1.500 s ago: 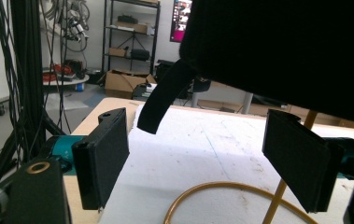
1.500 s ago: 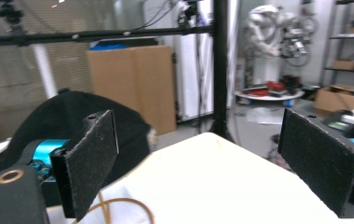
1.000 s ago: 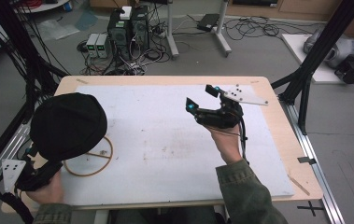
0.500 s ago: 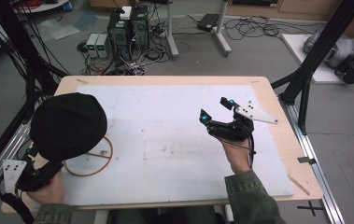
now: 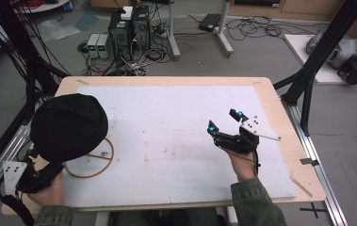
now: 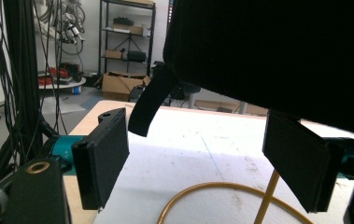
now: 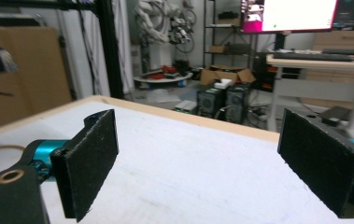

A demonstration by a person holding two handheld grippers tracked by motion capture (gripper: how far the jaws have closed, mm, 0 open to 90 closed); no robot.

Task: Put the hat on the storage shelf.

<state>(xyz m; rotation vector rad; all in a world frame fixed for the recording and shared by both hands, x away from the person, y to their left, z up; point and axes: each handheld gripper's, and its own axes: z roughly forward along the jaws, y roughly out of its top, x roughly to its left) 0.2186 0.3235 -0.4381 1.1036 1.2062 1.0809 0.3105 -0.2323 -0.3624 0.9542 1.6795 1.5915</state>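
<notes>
From above, a white sheet covers the wooden worktop [image 5: 279, 117]; computers sit on the floor beyond. A ring [image 5: 89, 162] lies left of the right gripper [image 5: 224, 123].

Left gripper [image 6: 202, 158]: fingers wide, empty, above the ring.

Right gripper view: fingers wide, empty.

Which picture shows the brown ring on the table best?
The high view: the brown ring lies almost whole beside the black cap. The left gripper view catches just its near arc; the right gripper view, a blurred edge.
</notes>
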